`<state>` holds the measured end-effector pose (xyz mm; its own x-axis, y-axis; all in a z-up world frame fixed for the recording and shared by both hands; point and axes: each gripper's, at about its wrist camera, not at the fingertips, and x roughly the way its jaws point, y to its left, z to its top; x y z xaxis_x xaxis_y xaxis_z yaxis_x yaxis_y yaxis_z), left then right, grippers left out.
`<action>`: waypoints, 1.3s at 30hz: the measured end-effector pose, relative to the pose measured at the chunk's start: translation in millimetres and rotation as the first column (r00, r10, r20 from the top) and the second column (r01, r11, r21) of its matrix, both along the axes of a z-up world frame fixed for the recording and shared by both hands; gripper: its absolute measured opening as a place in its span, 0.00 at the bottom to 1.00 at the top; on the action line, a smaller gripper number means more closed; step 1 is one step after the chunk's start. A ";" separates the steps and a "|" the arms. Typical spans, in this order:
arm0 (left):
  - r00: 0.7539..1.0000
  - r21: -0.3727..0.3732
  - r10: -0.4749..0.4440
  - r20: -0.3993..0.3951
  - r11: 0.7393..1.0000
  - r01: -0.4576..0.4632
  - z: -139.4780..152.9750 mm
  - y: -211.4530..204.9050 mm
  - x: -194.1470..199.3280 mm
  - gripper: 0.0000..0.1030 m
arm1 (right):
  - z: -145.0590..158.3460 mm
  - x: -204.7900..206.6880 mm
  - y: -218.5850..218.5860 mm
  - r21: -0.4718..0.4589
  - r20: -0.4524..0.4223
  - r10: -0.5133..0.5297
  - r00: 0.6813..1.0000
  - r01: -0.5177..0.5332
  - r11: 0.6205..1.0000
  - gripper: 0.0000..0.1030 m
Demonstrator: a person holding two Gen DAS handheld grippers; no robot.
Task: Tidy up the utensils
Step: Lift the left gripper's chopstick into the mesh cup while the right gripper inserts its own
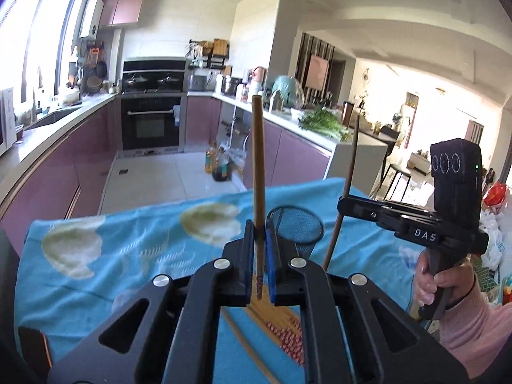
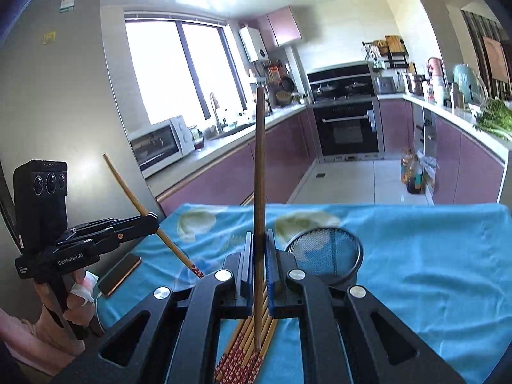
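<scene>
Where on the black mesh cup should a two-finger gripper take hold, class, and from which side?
Grip the rim of the black mesh cup from above, one finger inside and one outside. It stands upright and open-topped on the blue cloth, and looks too wide for the jaws to span. Both the left gripper and right gripper are currently shut on chopsticks.

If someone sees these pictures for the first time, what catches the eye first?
Each tool holds one chopstick upright: the left tool clamps a pale chopstick, the right tool a darker chopstick. Behind them a black mesh cup stands on the blue cloth, and a bundle of chopsticks lies in front.
</scene>
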<state>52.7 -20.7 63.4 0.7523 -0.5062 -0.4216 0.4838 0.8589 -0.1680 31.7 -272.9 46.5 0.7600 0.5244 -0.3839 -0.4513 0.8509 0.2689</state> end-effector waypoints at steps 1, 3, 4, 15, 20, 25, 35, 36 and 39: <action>1.000 -0.013 -0.008 0.010 1.000 0.008 7.4 -3.1 3.4 0.07 | 5.9 1.8 -2.5 0.003 0.016 -0.003 1.000 0.003 1.000 0.05; 0.999 -0.027 -0.023 0.022 0.999 0.024 16.9 -8.5 10.2 0.07 | 15.3 6.7 -7.1 0.005 0.037 -0.012 0.999 0.011 1.000 0.05; 0.999 -0.036 -0.031 0.029 0.999 0.032 23.7 -12.2 13.4 0.07 | 21.0 9.3 -9.3 0.003 0.050 -0.019 0.999 0.018 1.000 0.05; 0.994 -0.052 -0.098 0.056 0.994 0.101 66.7 -64.8 46.2 0.07 | 49.4 40.6 -28.0 -0.014 0.121 -0.093 0.988 0.096 0.995 0.05; 0.992 -0.011 -0.122 -0.037 0.992 0.122 41.1 -94.7 60.9 0.07 | 23.4 67.8 -20.7 -0.071 0.041 -0.095 0.995 0.098 0.993 0.05; 0.981 0.045 -0.140 -0.133 0.988 0.147 6.7 -116.0 73.7 0.07 | -6.4 84.4 -11.7 -0.132 -0.062 -0.089 0.994 0.080 0.988 0.05; 0.973 0.092 -0.124 -0.193 0.985 0.144 -35.9 -111.4 108.4 0.08 | -26.2 101.5 3.1 -0.173 -0.167 -0.108 0.980 0.079 0.982 0.06; 0.975 0.097 -0.118 -0.190 0.986 0.139 -36.6 -111.0 110.4 0.09 | -26.5 102.8 3.1 -0.171 -0.170 -0.114 0.979 0.084 0.982 0.06; 0.978 0.103 -0.103 -0.182 0.987 0.123 -37.7 -106.4 110.9 0.17 | -30.6 102.2 3.4 -0.164 -0.178 -0.125 0.976 0.096 0.982 0.08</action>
